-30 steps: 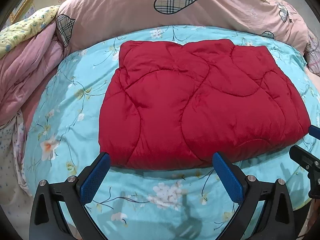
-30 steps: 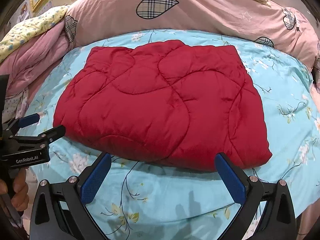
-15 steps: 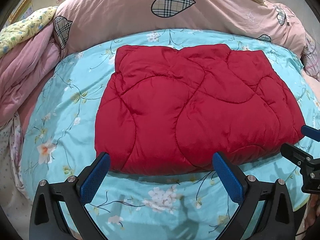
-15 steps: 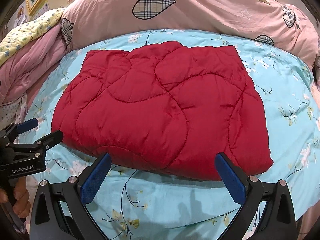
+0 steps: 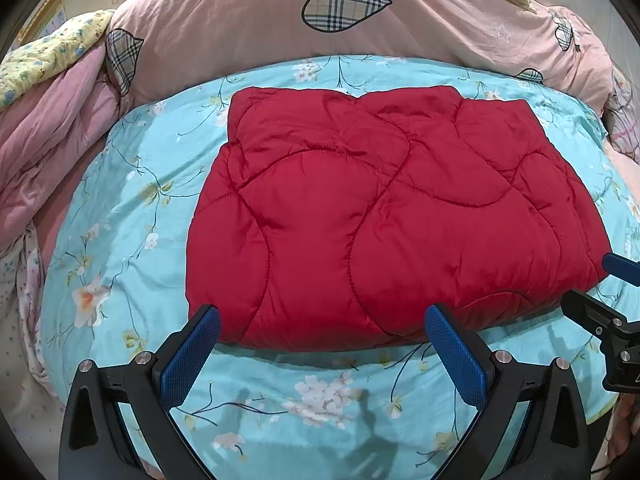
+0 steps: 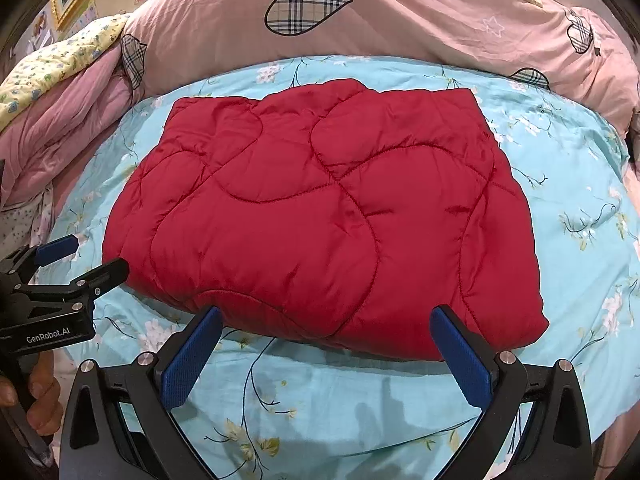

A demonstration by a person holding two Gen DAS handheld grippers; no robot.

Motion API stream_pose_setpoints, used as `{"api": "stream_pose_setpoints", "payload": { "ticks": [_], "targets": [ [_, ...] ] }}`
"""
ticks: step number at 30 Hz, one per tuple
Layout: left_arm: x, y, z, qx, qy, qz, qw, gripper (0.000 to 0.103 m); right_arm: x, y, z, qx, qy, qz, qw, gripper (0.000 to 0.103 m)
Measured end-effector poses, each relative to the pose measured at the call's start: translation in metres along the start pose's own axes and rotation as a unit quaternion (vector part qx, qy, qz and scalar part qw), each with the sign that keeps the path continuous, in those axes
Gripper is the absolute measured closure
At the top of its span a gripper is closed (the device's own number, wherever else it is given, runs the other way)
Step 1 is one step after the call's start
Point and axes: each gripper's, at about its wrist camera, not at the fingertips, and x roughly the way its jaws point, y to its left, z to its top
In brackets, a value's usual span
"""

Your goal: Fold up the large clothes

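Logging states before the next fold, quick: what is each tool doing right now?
Left tool: open, holding nothing, near the red quilted garment.
Right tool: open, holding nothing.

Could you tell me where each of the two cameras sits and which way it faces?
Left wrist: on the left gripper, looking forward over the folded red quilted garment on the floral sheet; its own open blue fingers show, with the right gripper at the frame's right edge.
Right wrist: on the right gripper, facing likewise; the left gripper shows at the frame's left.
Shared: garment, sheet, pink duvet.
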Motion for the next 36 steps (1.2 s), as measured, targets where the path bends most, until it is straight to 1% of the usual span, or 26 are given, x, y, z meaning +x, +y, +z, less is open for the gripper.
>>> {"api": "stream_pose_setpoints", "payload": {
  "ticks": [36],
  "targets": [
    [0.0005, -0.0013, 0.0011, 0.0, 0.0, -0.006, 1.0, 0.001, -0.0001, 0.0012, 0.0006, 0.001, 0.001, 0.001, 1.0, 0.0]
  ]
}}
